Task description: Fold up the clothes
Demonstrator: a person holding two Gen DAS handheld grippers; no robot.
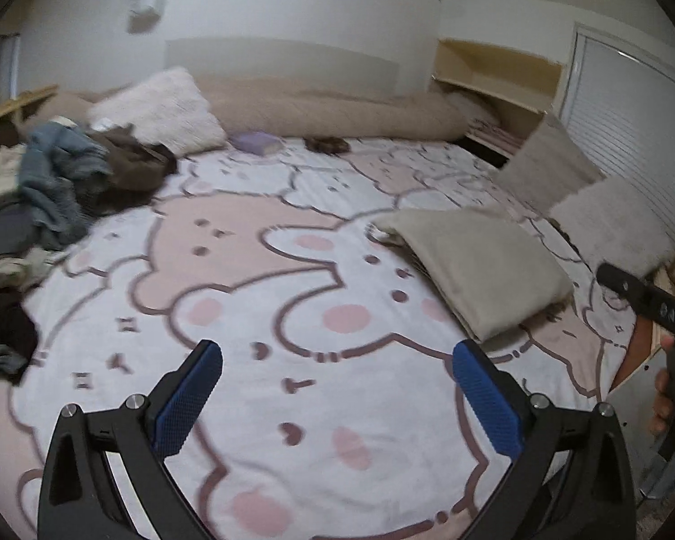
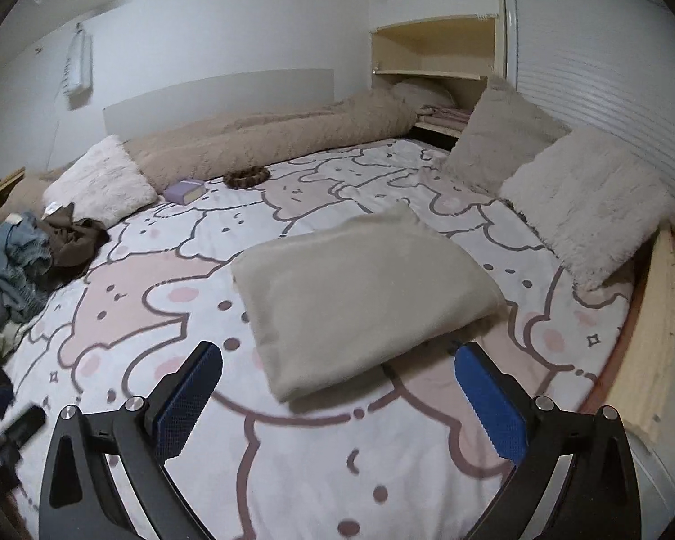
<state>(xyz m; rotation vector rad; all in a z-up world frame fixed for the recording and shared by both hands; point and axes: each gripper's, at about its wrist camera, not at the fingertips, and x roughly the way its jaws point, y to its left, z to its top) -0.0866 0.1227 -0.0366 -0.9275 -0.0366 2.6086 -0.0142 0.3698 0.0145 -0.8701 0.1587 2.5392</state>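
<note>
Tools [image 1: 337, 398] [image 2: 337, 400] above cartoon-print bedspread [image 2: 337, 472]

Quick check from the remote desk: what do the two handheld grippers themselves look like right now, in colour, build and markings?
Both match: the left gripper and the right gripper have black angular frames with triangular cutouts, silver pivot bolts, and blue textured pads on each finger. From the left wrist view, the right gripper's black body carries small pale lettering, too blurred to read. No cables visible.
</note>
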